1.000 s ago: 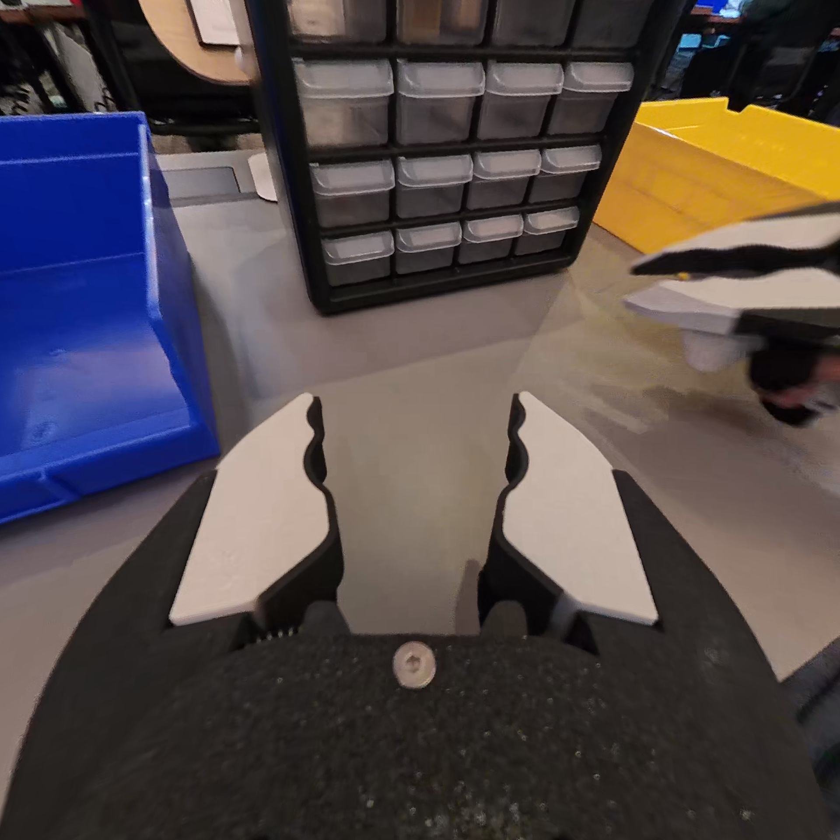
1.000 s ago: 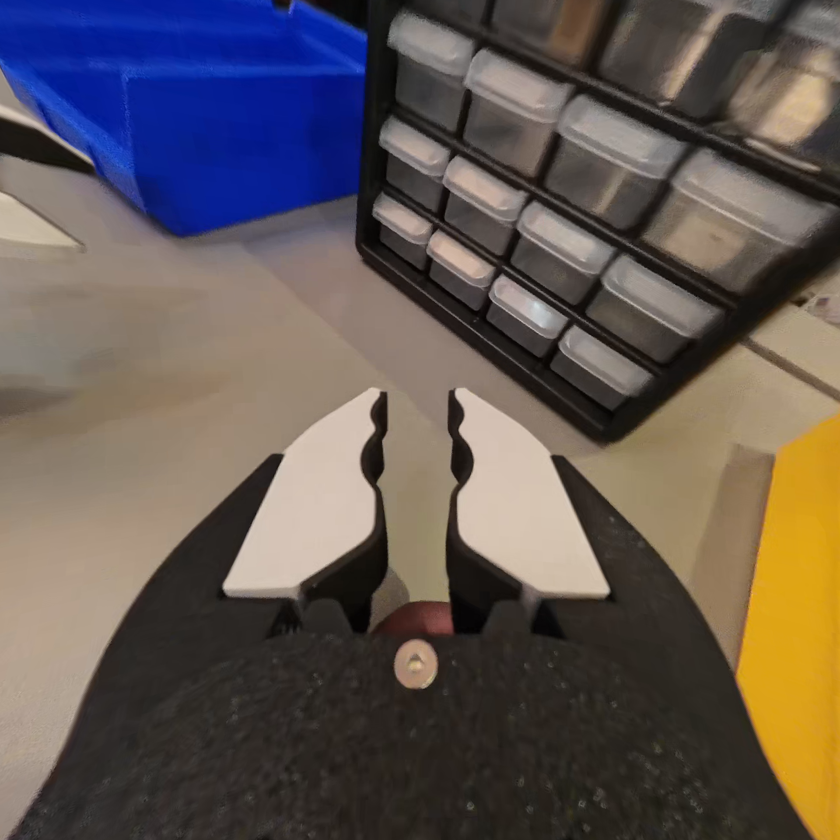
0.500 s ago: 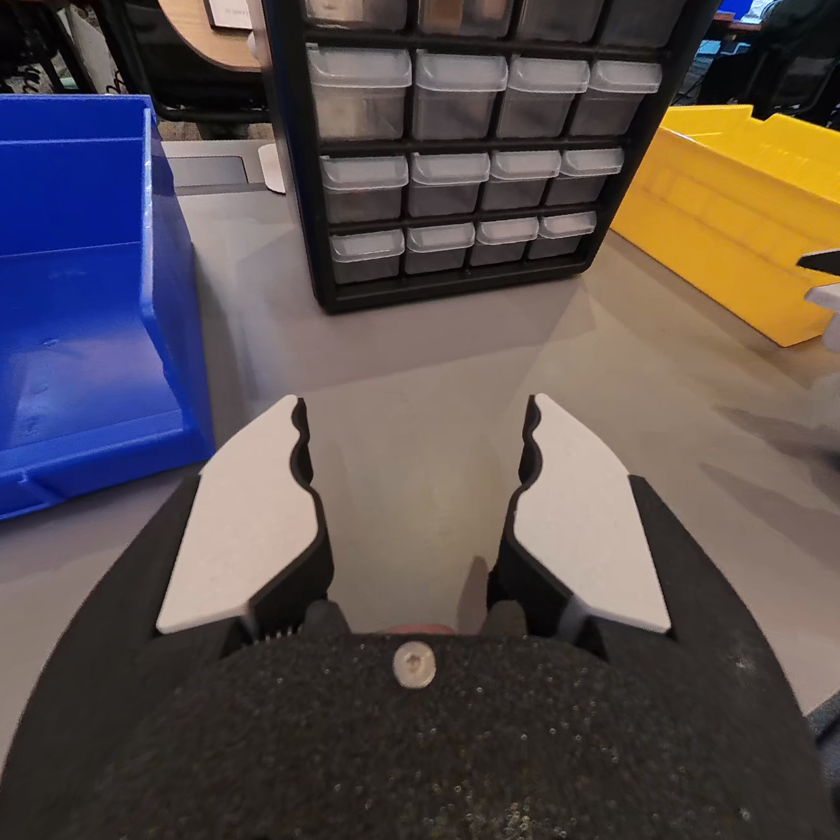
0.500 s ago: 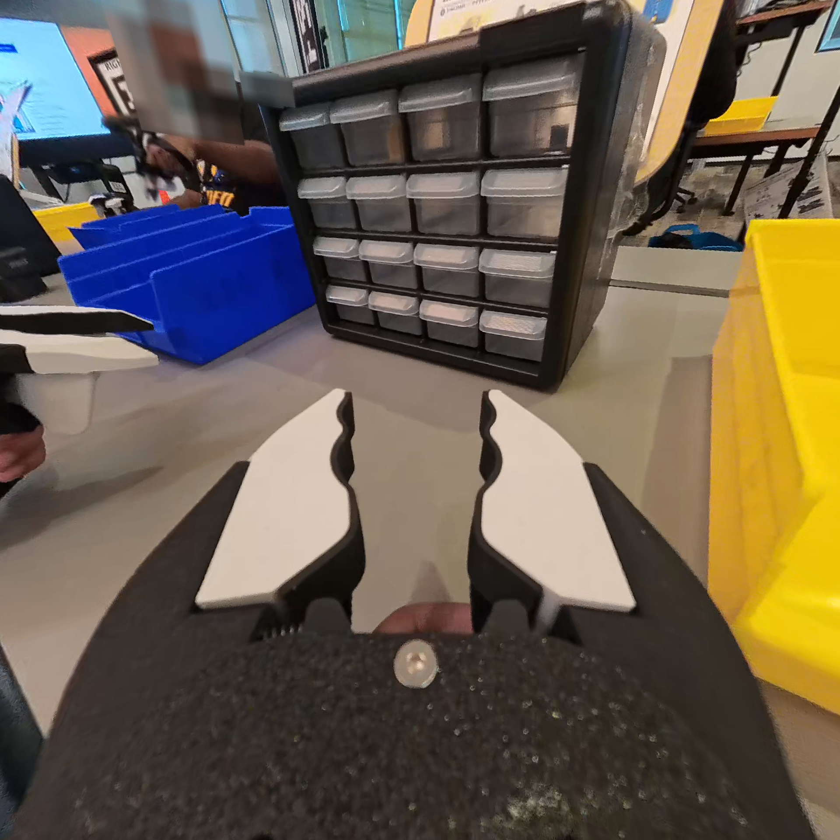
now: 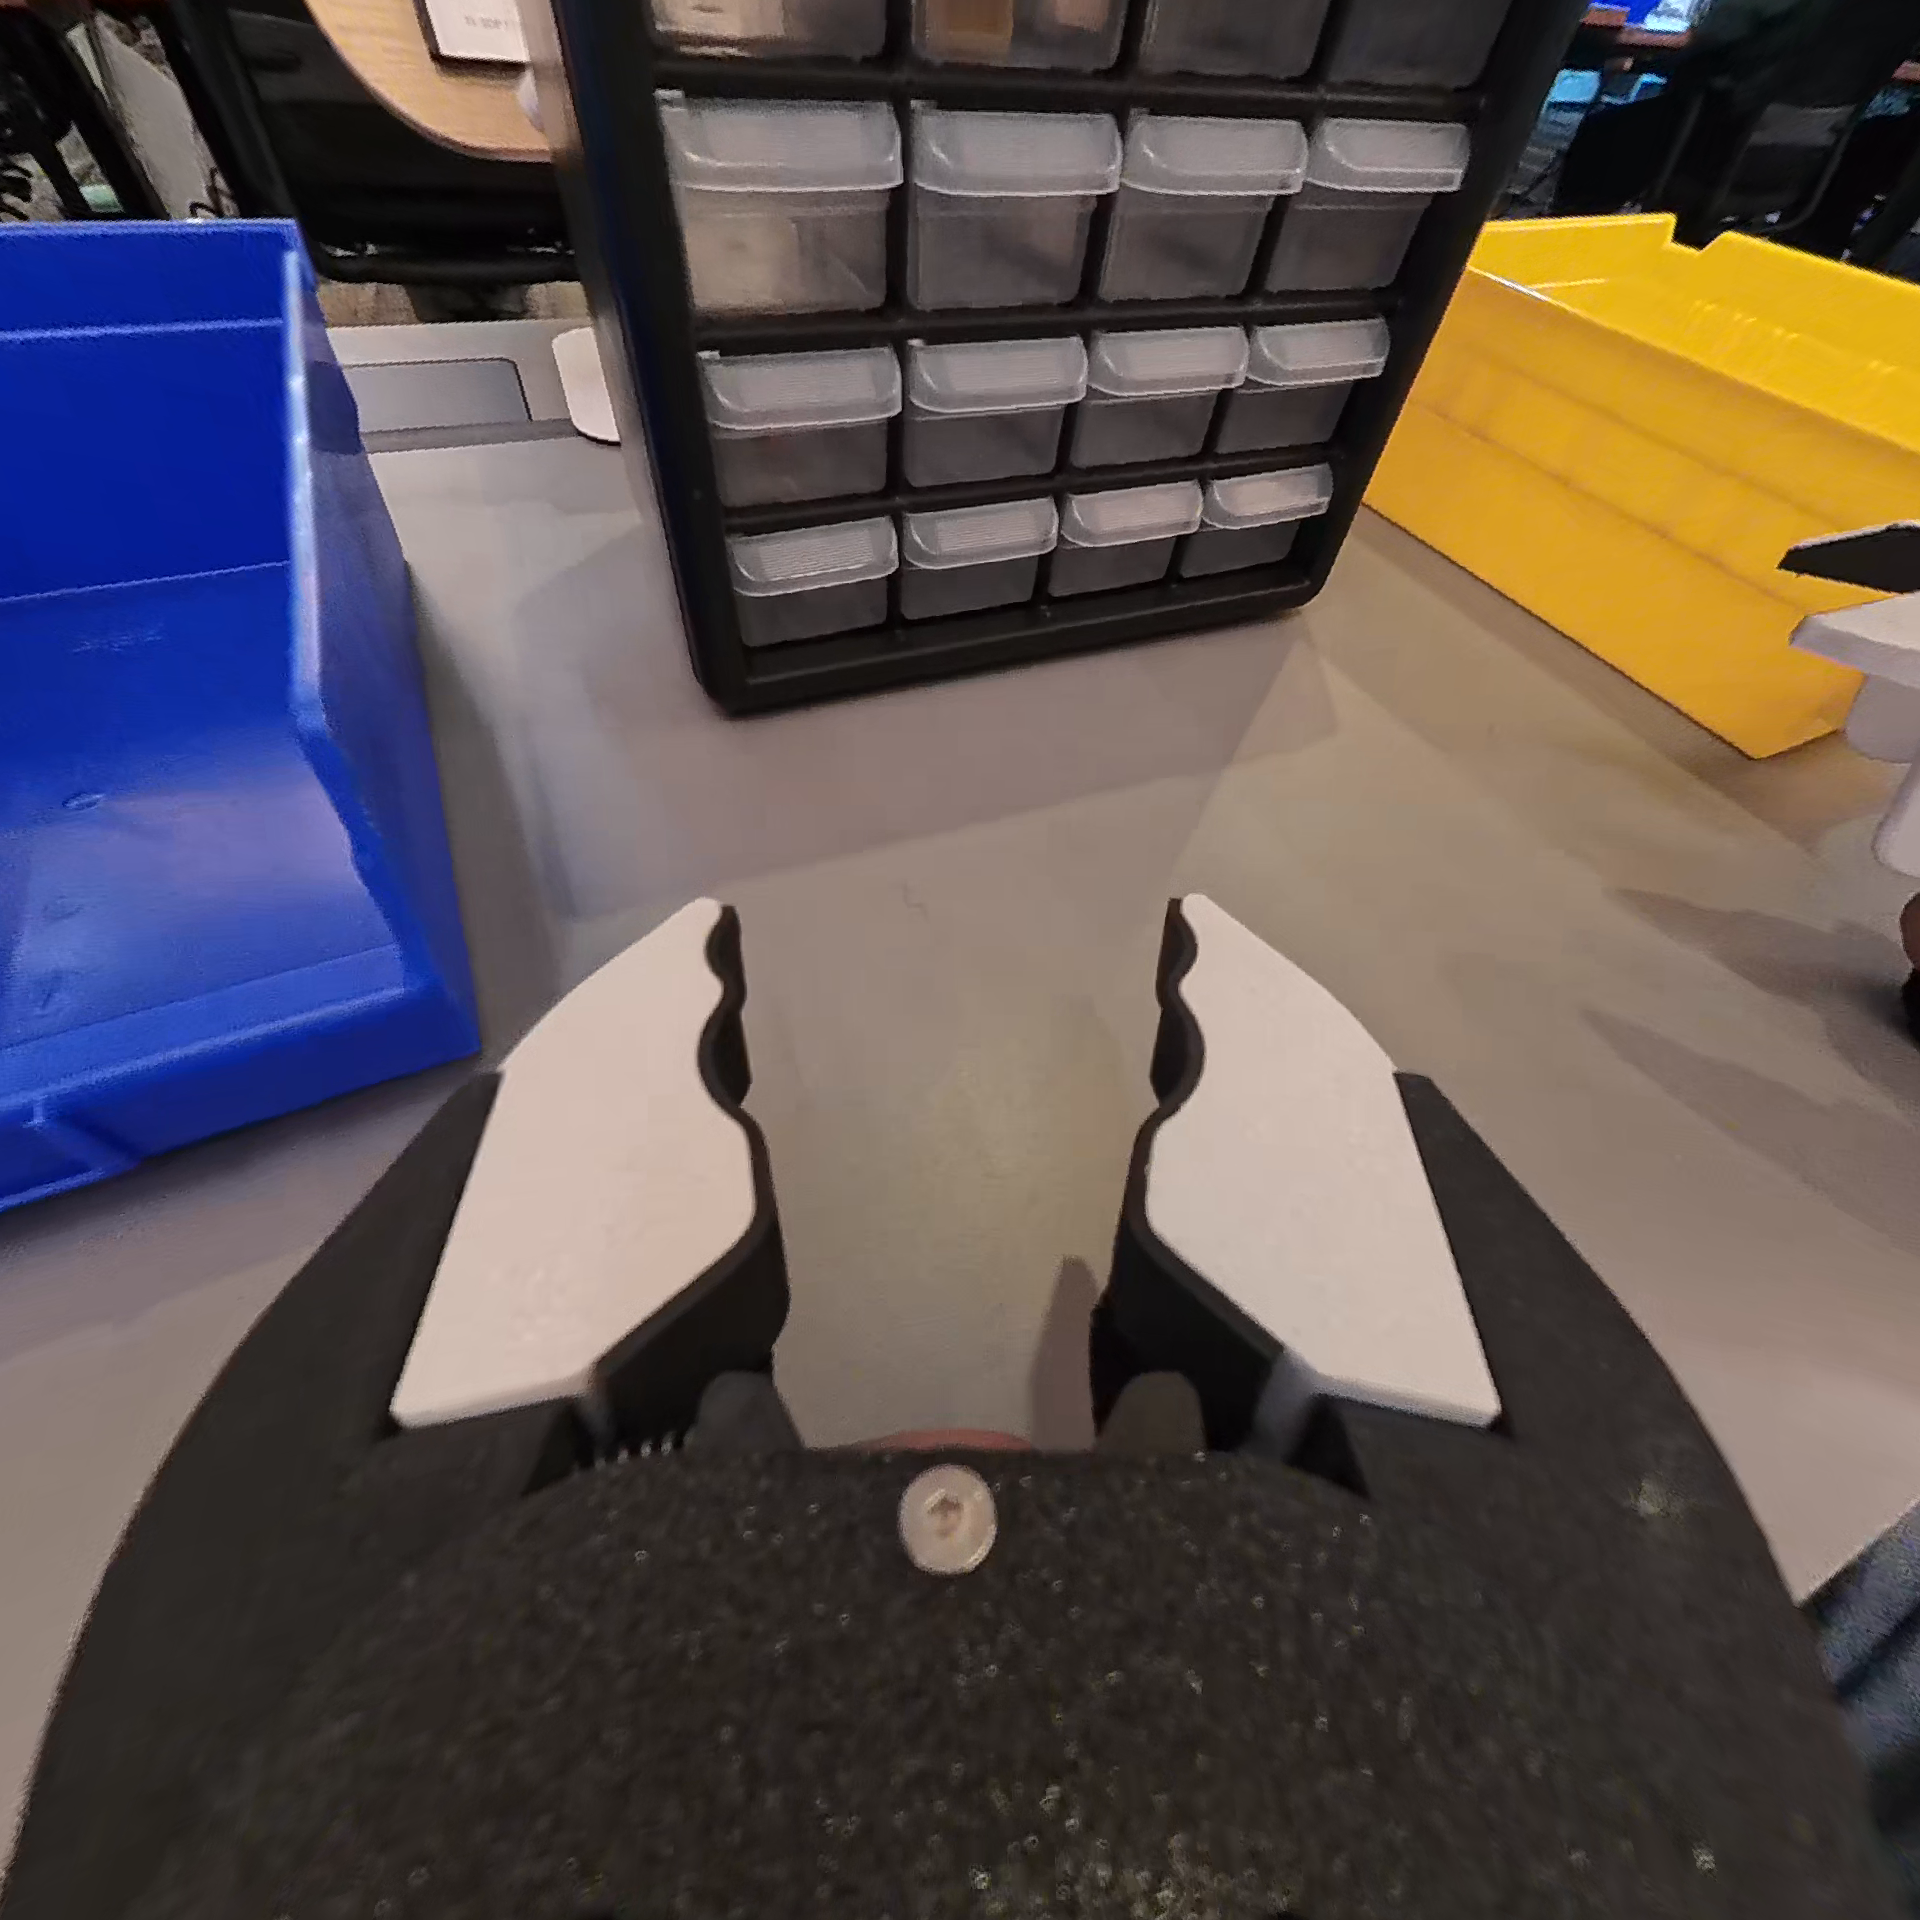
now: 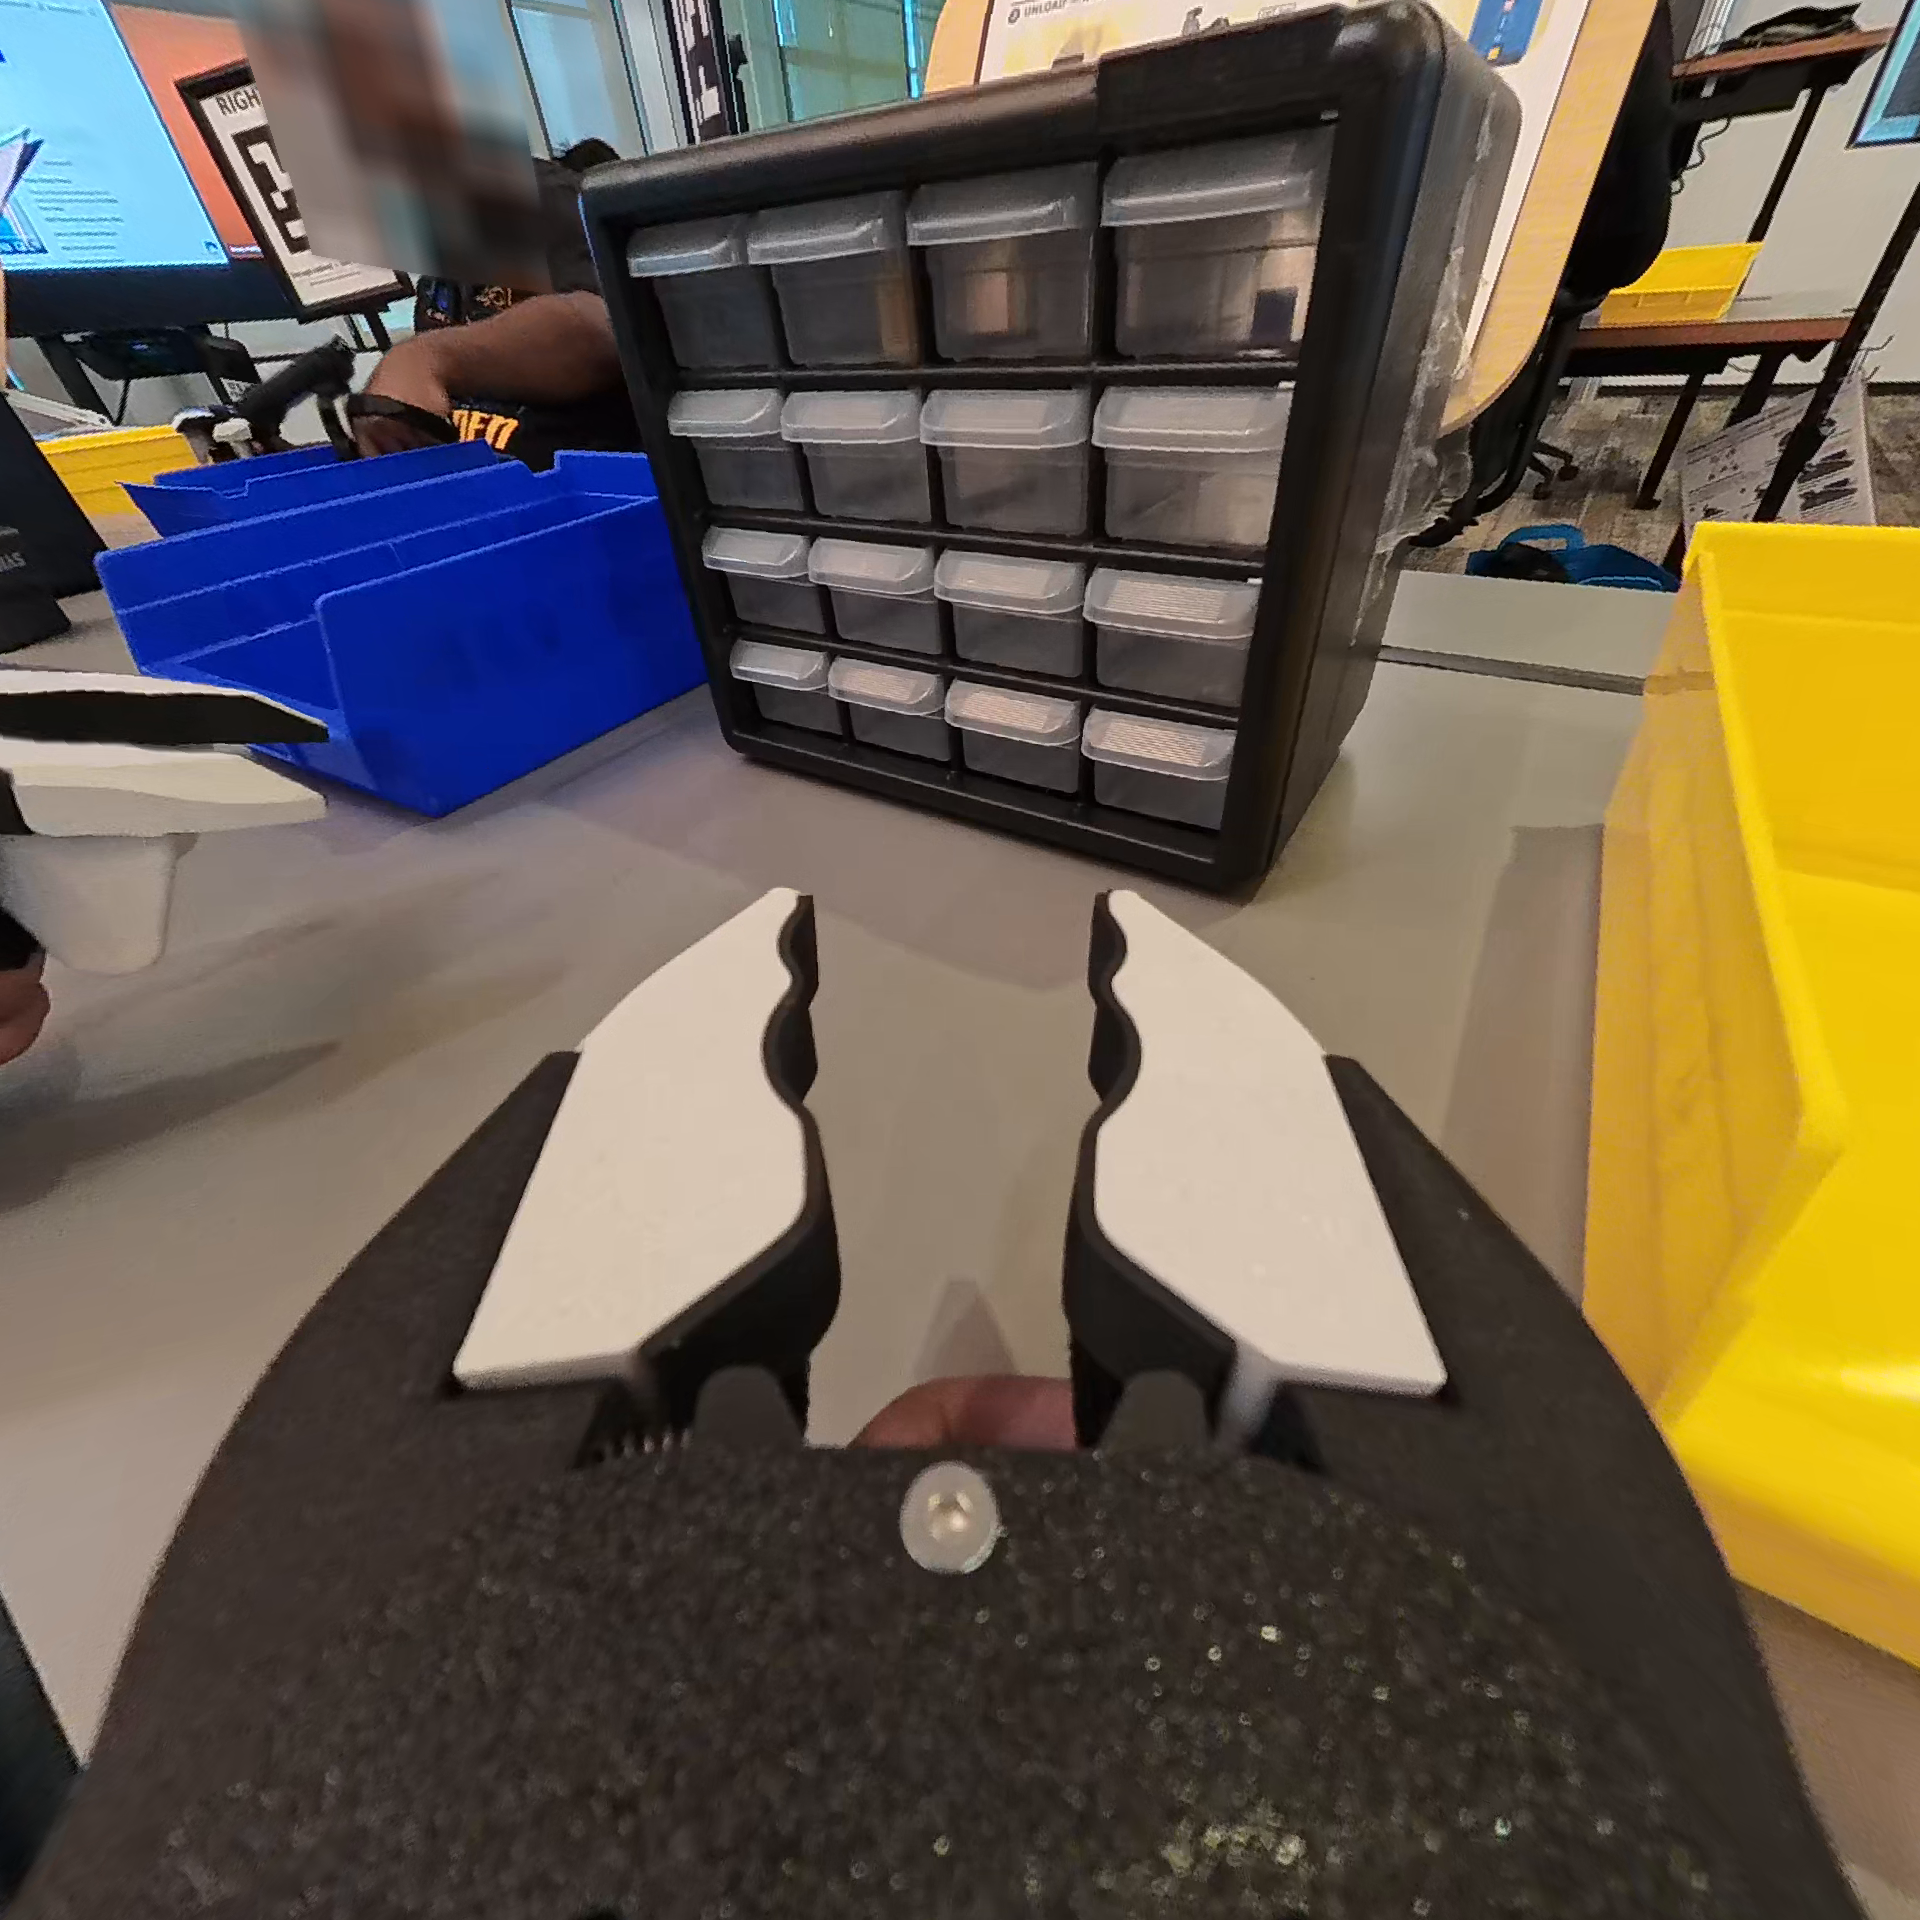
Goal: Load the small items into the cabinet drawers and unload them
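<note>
Both empty grippers, left gripper [image 5: 951,914] and right gripper [image 6: 951,909], hover jaws apart over the grey worktop [image 5: 935,790], facing the closed drawer cabinet [image 6: 977,499] standing between a blue bin [image 5: 156,675] and yellow bin [image 6: 1787,935], seemingly poised to start

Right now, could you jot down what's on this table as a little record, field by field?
surface: grey table
centre: black drawer cabinet with clear drawers, all shut
left side: blue bin
right side: yellow bin
left gripper: open, holding nothing
right gripper: open, holding nothing
small items: none visible outside the drawers
</note>
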Motion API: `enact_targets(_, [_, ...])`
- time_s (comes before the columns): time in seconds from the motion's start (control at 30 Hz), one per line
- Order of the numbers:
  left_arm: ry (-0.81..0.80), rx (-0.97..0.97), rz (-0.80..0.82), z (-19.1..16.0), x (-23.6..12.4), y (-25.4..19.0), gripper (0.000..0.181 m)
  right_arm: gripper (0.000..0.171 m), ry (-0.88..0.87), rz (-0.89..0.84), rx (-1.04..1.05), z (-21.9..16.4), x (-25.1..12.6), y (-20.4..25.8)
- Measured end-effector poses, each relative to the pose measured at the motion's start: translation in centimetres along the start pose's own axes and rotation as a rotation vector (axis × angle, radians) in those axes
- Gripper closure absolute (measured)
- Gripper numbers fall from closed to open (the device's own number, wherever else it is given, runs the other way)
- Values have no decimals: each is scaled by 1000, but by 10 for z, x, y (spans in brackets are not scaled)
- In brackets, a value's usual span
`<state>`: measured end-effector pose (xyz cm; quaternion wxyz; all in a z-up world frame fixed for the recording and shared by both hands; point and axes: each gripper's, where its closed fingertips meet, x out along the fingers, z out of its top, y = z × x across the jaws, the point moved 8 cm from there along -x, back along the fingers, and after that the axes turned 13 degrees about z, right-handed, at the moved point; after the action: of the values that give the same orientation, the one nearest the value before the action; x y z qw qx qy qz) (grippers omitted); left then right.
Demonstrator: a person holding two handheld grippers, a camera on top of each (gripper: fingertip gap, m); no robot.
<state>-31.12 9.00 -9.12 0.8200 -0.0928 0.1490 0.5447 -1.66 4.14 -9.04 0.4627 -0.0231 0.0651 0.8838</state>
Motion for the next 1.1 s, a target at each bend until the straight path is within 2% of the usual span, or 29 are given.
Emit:
enact_targets(0.03, [-3,22,0,0,0,-3,106,121,-2,2,-5,0,0,1])
enact_targets(0.1, [-1,121,-40,-2,1,-13,122,121,-7,4,-14,0,-1,2])
enact_targets(0.17, [36,292,-47,-5,12,-25,122,121,1,10,-21,0,0,3])
enact_targets(0.23, [16,487,70,2,25,-32,118,121,12,19,-36,0,1,5])
enact_targets(0.33, [-123,846,240,29,44,-49,122,122,27,31,-68,-1,3,8])
enact_targets(0.4, [-154,1133,355,45,65,-56,150,122,33,32,-86,-1,4,10])
enact_targets(0.5, [-285,1422,518,78,91,-64,128,123,39,38,-87,-1,4,11])
enact_targets(0.57, [-440,1504,602,101,98,-68,133,123,37,46,-78,-1,4,10])
enact_targets(0.63, [-520,1548,654,115,107,-70,134,123,29,50,-65,-1,3,9])
enact_targets(0.77, [-599,1632,724,125,124,-71,135,123,18,55,-46,-1,2,7])
enact_targets(0.97, [-650,1655,738,116,140,-75,153,124,24,62,-35,-1,2,6])
enact_targets(1.1, [-690,1664,823,116,147,-76,174,124,24,66,-32,-1,2,6])
